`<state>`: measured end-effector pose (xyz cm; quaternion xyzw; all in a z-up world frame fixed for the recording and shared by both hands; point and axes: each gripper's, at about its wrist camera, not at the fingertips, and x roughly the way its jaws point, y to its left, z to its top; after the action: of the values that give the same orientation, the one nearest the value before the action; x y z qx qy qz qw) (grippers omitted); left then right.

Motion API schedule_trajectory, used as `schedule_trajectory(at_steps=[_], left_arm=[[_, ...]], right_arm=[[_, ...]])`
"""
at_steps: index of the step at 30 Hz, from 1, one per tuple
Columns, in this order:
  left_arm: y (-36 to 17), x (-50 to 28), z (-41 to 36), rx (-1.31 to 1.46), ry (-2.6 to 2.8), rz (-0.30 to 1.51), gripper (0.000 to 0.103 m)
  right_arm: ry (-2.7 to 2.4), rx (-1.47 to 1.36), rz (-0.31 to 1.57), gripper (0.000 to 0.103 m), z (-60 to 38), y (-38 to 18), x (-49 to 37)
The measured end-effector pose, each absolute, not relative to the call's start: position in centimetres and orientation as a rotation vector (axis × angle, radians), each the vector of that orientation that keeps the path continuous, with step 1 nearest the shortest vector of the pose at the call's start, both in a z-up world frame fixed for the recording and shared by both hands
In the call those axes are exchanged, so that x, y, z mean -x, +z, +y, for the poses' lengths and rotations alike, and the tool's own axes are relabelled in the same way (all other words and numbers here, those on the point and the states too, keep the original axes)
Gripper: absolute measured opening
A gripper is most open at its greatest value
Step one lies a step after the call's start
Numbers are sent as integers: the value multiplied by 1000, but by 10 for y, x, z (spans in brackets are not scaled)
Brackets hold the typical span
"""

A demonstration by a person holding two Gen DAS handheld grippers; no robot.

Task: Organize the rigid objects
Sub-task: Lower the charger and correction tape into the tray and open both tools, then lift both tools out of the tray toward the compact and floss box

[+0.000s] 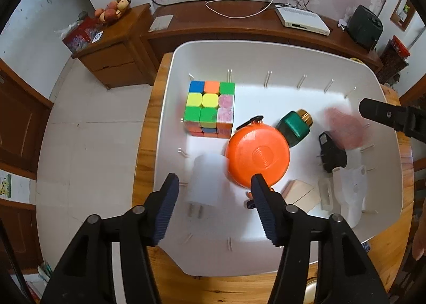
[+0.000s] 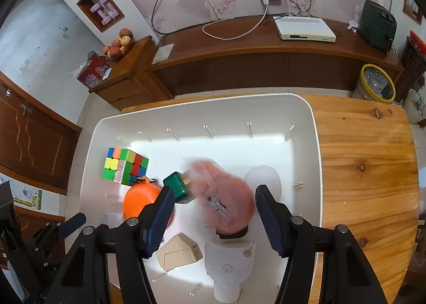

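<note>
Both grippers hang over the white bin (image 1: 266, 53) on the wooden table (image 2: 367, 149), pointing steeply down. The left gripper (image 1: 213, 184) is open and grips nothing, a blurred white charger (image 1: 205, 184) loose between its fingers; the right gripper (image 2: 214, 194) is likewise open around a blurred pink object (image 2: 226, 197), apparently just let go. In the bin's middle and near-right, an orange disc (image 1: 257, 156), green bottle (image 1: 293, 125), black adapter (image 1: 331, 150) and beige box (image 2: 179, 252) crowd together, the puzzle cube (image 1: 210, 108) at far left.

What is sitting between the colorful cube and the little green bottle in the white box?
The round orange case sits mostly between the cube and the green bottle, nearer the camera, as the left wrist view shows.
</note>
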<state>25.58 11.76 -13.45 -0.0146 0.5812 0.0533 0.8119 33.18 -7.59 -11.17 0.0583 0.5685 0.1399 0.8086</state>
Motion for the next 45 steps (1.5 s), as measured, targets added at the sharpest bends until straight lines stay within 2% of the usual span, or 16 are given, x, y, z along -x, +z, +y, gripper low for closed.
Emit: schedule_trajectory(at_steps=[3,18,21,28,31,36,42,45], left_arm=[[-131,-254,118,43,113,1234,62],[-94,-218,101,-10,48,1136,63],[-86,-206,95,-24,23,1119,72],[-72,-178,85,-45,-30,1096,73],[-67,-164,80,-59,-54,1080,82],[-63,-142,66,-93,-107,1066,83],[-67,-118,45,-128,-192,1065,97],[-75,-108,34,-146,-231,1076,99]], right_arm=[[305,-126,1198,67,-76,-105,-330],[315,-98,1122,67,-81,-80,-290],[305,-96,1112,67,-84,-76,-276],[289,-115,1080,67,-95,-58,-239],[278,-108,1058,67,-98,-49,-221],[252,-102,1024,67,-110,-36,-190],[194,-127,1006,73,-129,-32,-157],[164,-140,1024,74,-138,-39,-146]])
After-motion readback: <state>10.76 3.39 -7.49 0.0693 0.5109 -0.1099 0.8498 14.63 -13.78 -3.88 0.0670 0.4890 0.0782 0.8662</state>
